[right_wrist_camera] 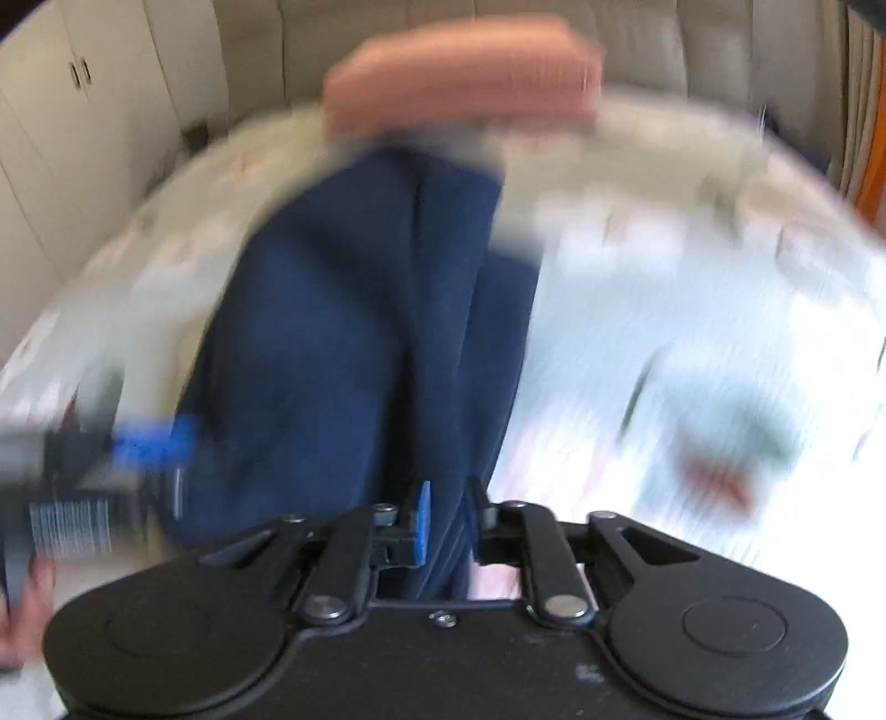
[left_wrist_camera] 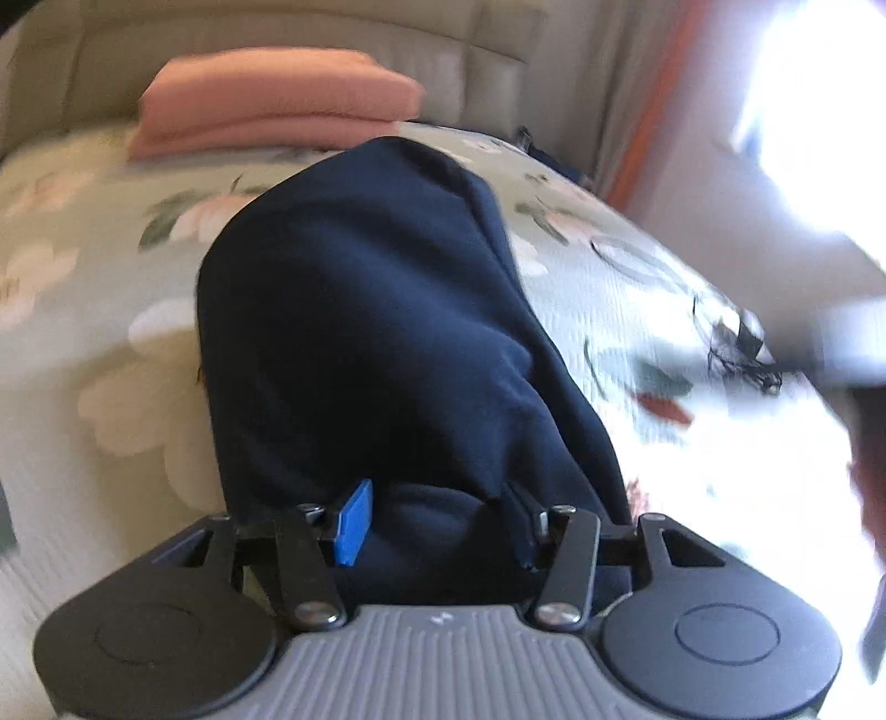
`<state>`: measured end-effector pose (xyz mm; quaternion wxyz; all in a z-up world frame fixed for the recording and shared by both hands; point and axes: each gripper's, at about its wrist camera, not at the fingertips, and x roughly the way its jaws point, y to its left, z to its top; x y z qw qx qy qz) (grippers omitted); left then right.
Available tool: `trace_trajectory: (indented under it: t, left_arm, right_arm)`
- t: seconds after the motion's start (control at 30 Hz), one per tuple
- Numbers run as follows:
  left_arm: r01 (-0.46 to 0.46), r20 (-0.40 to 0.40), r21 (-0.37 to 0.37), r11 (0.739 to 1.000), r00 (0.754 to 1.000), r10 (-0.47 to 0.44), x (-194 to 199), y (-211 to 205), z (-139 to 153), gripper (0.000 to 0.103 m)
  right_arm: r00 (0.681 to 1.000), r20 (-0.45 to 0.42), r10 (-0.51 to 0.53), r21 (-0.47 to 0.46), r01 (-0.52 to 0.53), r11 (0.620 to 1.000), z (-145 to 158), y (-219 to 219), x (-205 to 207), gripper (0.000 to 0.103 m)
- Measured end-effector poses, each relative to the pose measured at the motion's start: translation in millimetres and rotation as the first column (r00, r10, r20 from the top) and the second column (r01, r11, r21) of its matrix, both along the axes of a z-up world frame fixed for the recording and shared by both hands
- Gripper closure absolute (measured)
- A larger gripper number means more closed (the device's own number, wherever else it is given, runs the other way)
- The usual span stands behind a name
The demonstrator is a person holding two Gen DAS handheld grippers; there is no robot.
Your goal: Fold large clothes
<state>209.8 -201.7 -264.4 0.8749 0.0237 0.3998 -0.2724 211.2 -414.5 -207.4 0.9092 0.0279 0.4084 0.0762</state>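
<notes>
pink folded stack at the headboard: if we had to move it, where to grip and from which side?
Judging from the left wrist view, take the pink folded stack at its near long edge, coming in low from the foot of the bed, jaws above and below so that all layers are pinched. That edge faces the grippers and looks rounded like a fold; the far side sits against the headboard. The right view is too blurred to confirm.

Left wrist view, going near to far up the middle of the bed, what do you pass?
Left gripper, jaws closed on bunched fabric → navy garment → floral bedspread → folded pink clothes → beige headboard.
</notes>
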Motion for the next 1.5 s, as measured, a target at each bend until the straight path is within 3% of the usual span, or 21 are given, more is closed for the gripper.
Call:
trace_trajectory:
  t: [0.13, 0.17, 0.2, 0.23, 0.3, 0.37, 0.47, 0.57, 0.63, 0.73, 0.8, 0.87, 0.97, 1.07, 1.1, 1.2, 1.23, 1.37, 1.5]
  left_arm:
    - [0.009, 0.004, 0.037, 0.999, 1.000, -0.009, -3.8, -10.0, 1.6, 0.045]
    - [0.012, 0.005, 0.037, 0.999, 1.000, -0.012, -4.2, -10.2, 1.1, 0.044]
    - [0.013, 0.009, 0.039, 0.999, 1.000, -0.014, -5.7, -10.1, 0.1, 0.044]
    - [0.018, 0.019, 0.049, 0.999, 1.000, -0.019, -5.3, -7.3, 0.4, 0.044]
    - [0.042, 0.050, 0.087, 0.995, 0.998, -0.047, -9.7, -11.8, -2.0, 0.041]
    - [0.071, 0.065, 0.113, 0.991, 0.995, -0.079, -15.1, -14.3, -3.3, 0.034]
    - [0.125, 0.079, 0.143, 0.982, 0.987, -0.138, -23.8, -16.2, -5.5, 0.030]
    - [0.168, 0.118, 0.230, 0.959, 0.973, -0.199, -36.3, -22.9, -8.4, 0.027]
    - [0.188, 0.123, 0.264, 0.946, 0.966, -0.226, -41.6, -22.2, -7.4, 0.027]
    - [0.203, 0.076, 0.217, 0.955, 0.972, -0.224, -40.7, -7.9, -1.1, 0.029]
    - [0.209, 0.048, 0.171, 0.963, 0.974, -0.220, -40.7, 6.9, 10.5, 0.044]
    - [0.187, 0.013, 0.068, 0.980, 0.982, -0.188, -34.2, 25.6, 24.9, 0.058]
    - [0.115, 0.031, -0.104, 0.988, 0.993, -0.113, -25.4, 53.3, 52.7, 0.059]
    - [0.108, 0.061, -0.130, 0.986, 0.993, -0.101, -13.3, 50.1, 64.1, 0.059]
    - [0.113, 0.054, -0.108, 0.988, 0.993, -0.107, -6.7, 42.7, 59.6, 0.059]
    - [0.136, -0.106, -0.051, 0.989, 0.984, -0.141, 13.5, 22.0, 16.2, 0.064]
    - [0.129, -0.116, -0.042, 0.991, 0.984, -0.133, 12.4, 21.4, 4.0, 0.064]
    - [0.083, -0.145, -0.076, 0.994, 0.985, -0.093, 6.4, 34.4, 0.7, 0.063]
    - [0.091, -0.185, -0.011, 0.996, 0.979, -0.091, 2.4, 37.6, -12.6, 0.066]
  right_arm:
    - [0.984, 0.142, 0.105, 0.007, -0.107, 0.994, 23.0, 29.2, 83.6, 0.081]
    - [0.979, 0.161, 0.129, -0.008, -0.129, 0.992, 20.1, 39.5, 103.9, 0.078]
    - [0.977, 0.160, 0.144, -0.020, -0.143, 0.990, 16.4, 48.2, 123.6, 0.067]
    - [0.977, 0.150, 0.153, -0.038, -0.149, 0.988, 6.6, 59.9, 143.3, 0.067]
    - [0.975, 0.125, 0.186, -0.185, -0.162, 0.969, -18.3, 76.9, 164.7, 0.068]
    - [0.986, 0.058, 0.157, -0.396, -0.121, 0.910, -55.7, 85.0, 178.4, 0.068]
    - [0.993, 0.028, 0.119, -0.389, -0.099, 0.916, -88.6, 60.5, 165.6, 0.068]
    - [0.991, 0.043, 0.129, -0.420, -0.099, 0.902, -87.4, 58.5, 156.3, 0.068]
    - [0.994, 0.037, 0.104, -0.398, -0.081, 0.914, -88.0, 49.6, 153.8, 0.068]
    - [0.997, 0.034, 0.068, -0.389, -0.050, 0.920, -83.6, 40.3, 139.3, 0.068]
    - [0.997, 0.062, 0.049, -0.403, -0.020, 0.915, -64.2, 40.0, 124.1, 0.068]
    - [0.993, 0.112, 0.028, -0.349, 0.013, 0.937, -35.5, 35.8, 98.5, 0.067]
    - [0.985, 0.170, 0.029, -0.257, 0.016, 0.966, -2.6, 34.0, 63.3, 0.067]
    - [0.986, 0.143, 0.086, -0.214, -0.054, 0.975, -3.4, 47.4, 35.4, 0.067]
    - [0.988, 0.113, 0.107, -0.219, -0.080, 0.973, -11.0, 53.1, 32.1, 0.067]
    - [0.995, -0.046, 0.089, -0.213, -0.096, 0.972, -50.0, 55.9, 26.9, 0.068]
    - [0.995, -0.079, 0.067, -0.205, -0.082, 0.975, -60.7, 52.1, 25.1, 0.068]
    - [0.994, -0.092, 0.051, -0.209, -0.070, 0.975, -69.1, 43.9, 10.2, 0.068]
    - [0.994, -0.101, 0.042, -0.213, -0.063, 0.975, -74.1, 38.1, -7.2, 0.068]
